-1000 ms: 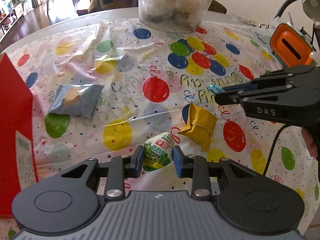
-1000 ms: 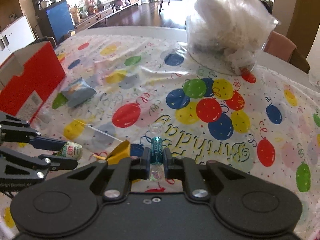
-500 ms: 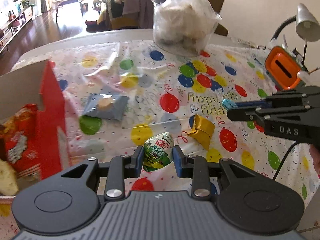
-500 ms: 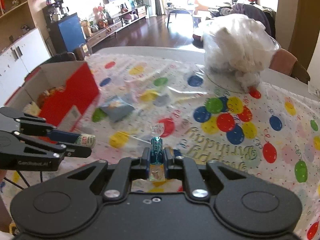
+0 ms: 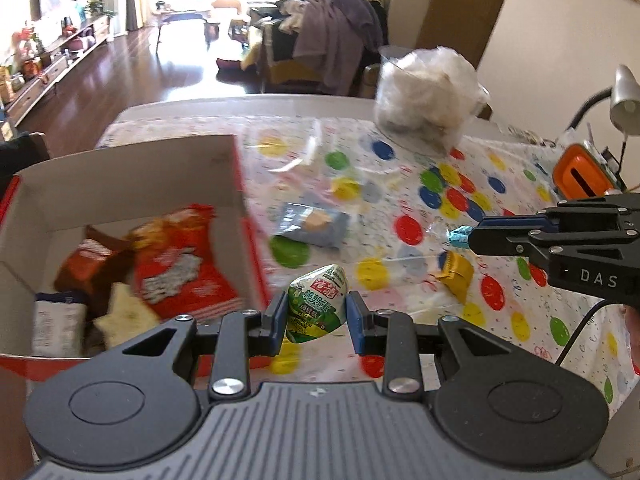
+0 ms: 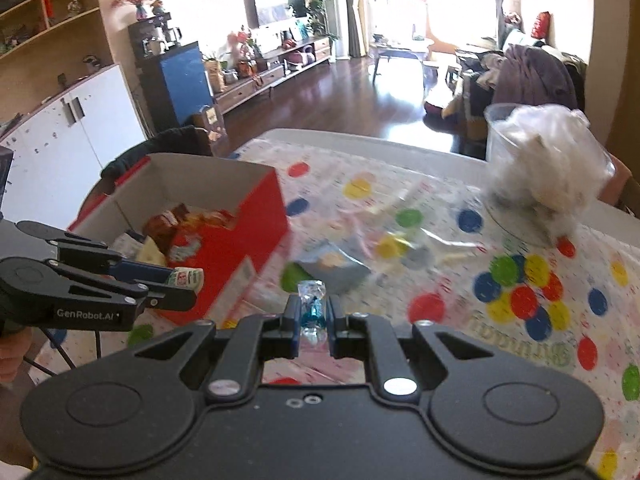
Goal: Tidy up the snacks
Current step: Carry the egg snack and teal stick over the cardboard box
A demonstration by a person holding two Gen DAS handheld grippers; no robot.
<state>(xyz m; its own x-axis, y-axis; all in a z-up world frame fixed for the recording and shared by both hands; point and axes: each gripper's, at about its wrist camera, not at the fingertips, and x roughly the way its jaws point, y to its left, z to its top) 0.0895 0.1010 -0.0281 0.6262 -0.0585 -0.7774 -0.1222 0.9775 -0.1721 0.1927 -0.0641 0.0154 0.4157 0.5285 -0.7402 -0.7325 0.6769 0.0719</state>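
Note:
My left gripper (image 5: 316, 318) is shut on a green and white snack packet (image 5: 318, 306) and holds it in the air just right of the open red box (image 5: 248, 236). The box holds several snacks, among them a red bag (image 5: 180, 272). My right gripper (image 6: 313, 314) is shut on a blue wrapped candy (image 6: 312, 306), raised above the table to the right of the box (image 6: 240, 216). The right gripper also shows in the left wrist view (image 5: 460, 236). A grey-blue packet (image 5: 312, 222) and a gold packet (image 5: 456, 276) lie on the balloon tablecloth.
A clear container stuffed with white plastic bags (image 5: 428, 88) stands at the table's far side. An orange device (image 5: 580, 168) and a desk lamp (image 5: 624, 96) are at the right edge. A dark chair (image 6: 168, 148) stands behind the box.
Both grippers have risen and swung left toward the red box, still holding their snacks. The box's open inside has come into view.

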